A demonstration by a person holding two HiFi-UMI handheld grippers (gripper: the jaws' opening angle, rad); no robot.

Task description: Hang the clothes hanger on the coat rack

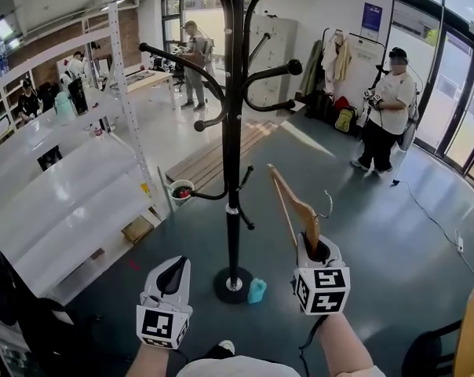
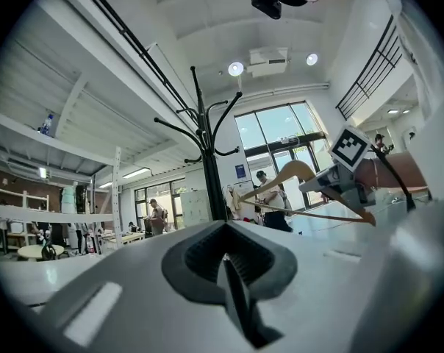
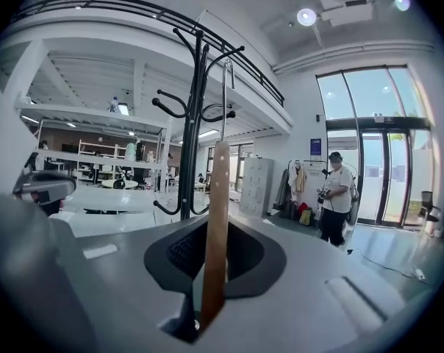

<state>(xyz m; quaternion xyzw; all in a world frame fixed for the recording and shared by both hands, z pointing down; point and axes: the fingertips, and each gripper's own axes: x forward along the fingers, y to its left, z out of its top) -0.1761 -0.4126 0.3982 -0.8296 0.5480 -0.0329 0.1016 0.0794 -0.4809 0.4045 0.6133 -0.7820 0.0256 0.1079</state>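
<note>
Head view: wooden clothes hanger [image 1: 293,203] upright in right gripper [image 1: 319,249], just right of black coat rack [image 1: 234,132], not hung; left gripper [image 1: 173,274] near its base. Left gripper view: jaws pressed together, empty. Right gripper view: jaws clenched on hanger's wooden arm

coat rack [image 1: 234,132]: top cut by upper edge | hanger [image 1: 304,214]: lower end hidden inside right gripper [image 1: 319,250]
</note>
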